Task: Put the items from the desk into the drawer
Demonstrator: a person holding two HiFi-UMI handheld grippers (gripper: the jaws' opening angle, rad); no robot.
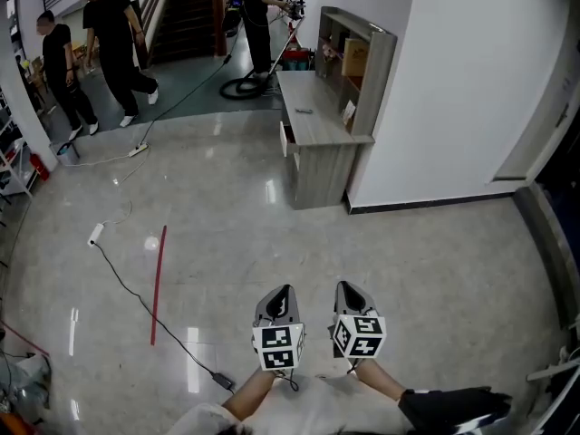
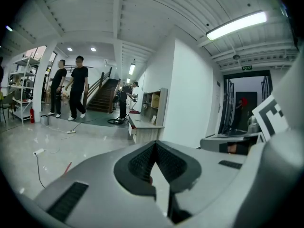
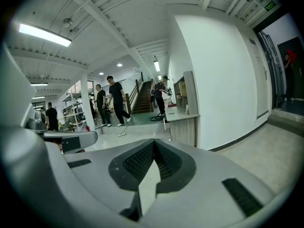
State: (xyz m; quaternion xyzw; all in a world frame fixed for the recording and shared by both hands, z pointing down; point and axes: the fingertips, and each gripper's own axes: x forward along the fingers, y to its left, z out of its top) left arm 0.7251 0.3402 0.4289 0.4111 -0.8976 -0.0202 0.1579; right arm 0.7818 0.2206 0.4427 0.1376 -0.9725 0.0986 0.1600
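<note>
A wooden desk [image 1: 313, 127] with a shelf unit on top stands against the white wall, well ahead of me. A small dark item [image 1: 304, 111] and a white item [image 1: 349, 110] lie on its top. A drawer [image 1: 286, 139] on its left face looks slightly pulled out. My left gripper [image 1: 283, 297] and right gripper [image 1: 349, 292] are held side by side low in the head view, far from the desk. Both are shut with nothing between the jaws. The desk also shows small in the left gripper view [image 2: 142, 125] and in the right gripper view [image 3: 183, 118].
A red stick [image 1: 159, 284] and a black cable [image 1: 145, 306] lie on the shiny floor to the left. Two people in black [image 1: 100, 43] walk at the far left. A third person [image 1: 261, 16] handles a vacuum hose beyond the desk. Stairs rise at the back.
</note>
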